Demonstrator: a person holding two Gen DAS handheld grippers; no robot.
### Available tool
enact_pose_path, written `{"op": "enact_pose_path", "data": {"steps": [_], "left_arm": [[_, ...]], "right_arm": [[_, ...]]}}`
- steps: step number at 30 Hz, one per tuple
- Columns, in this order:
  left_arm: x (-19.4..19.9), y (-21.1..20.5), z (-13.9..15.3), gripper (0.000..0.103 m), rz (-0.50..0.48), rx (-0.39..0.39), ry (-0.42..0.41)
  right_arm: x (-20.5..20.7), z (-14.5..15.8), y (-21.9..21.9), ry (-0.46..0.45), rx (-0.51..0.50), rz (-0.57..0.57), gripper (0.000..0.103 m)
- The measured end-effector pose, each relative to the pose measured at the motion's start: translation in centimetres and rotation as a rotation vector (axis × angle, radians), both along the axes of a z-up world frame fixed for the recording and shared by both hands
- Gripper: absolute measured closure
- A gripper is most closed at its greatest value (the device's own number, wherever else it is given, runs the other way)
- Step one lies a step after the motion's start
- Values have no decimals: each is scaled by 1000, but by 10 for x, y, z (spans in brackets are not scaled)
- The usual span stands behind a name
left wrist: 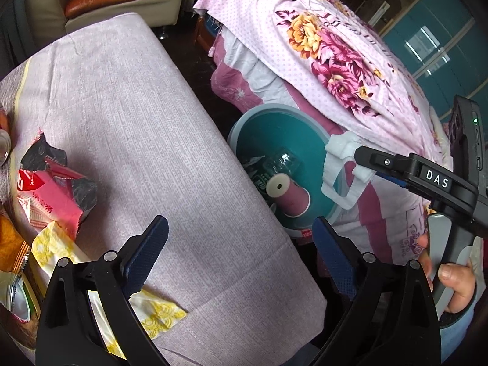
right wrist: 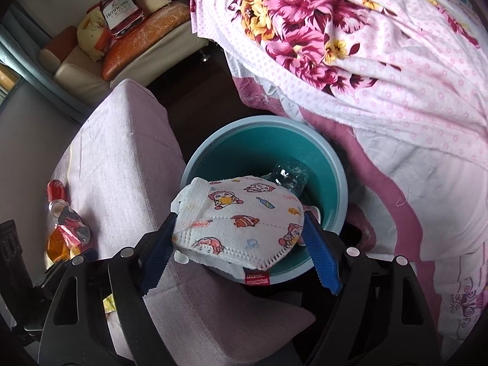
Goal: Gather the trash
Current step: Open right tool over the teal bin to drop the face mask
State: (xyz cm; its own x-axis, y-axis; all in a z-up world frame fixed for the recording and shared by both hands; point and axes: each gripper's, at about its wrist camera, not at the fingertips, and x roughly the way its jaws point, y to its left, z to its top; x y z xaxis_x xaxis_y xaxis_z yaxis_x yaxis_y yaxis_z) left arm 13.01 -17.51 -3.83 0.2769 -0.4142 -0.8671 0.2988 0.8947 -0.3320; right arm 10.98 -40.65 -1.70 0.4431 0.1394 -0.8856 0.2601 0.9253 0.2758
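A teal bin (right wrist: 320, 164) stands on the floor between the table and the bed; it also shows in the left wrist view (left wrist: 265, 128). It holds a clear plastic bottle (right wrist: 289, 174) and a pink roll (left wrist: 289, 196). My right gripper (right wrist: 241, 241) is over the bin's near rim with a white cartoon-print face mask (right wrist: 241, 219) between its wide-spread fingers; in the left wrist view the mask (left wrist: 344, 167) hangs from that gripper's tip. My left gripper (left wrist: 241, 244) is open and empty above the table's right edge. A pink wrapper (left wrist: 52, 195) and a yellow napkin (left wrist: 155, 314) lie on the table.
The table has a lilac cloth (left wrist: 137, 122). Cans and wrappers (right wrist: 64, 219) sit at its left side. A bed with a floral sheet (right wrist: 366, 45) is on the right. A sofa (right wrist: 128, 52) stands at the back. The floor between them is dark.
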Motion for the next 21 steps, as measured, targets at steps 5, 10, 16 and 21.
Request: {"op": "enact_pose_path", "data": {"steps": [5,10,16,21], "left_arm": [[1,5,0,8,9,-14,-1],[3,7,-3,8,12,-29,8],[7,13,-5,8,22,-48,13],[13,19,-9,8,33,-56,19]], "right_arm": [[5,0,-1,1,29,-5,50],[11,3,5,11,23,27,50],[20,2,9,41,20,40,33],[23,4,10,21,46,47,64]]}}
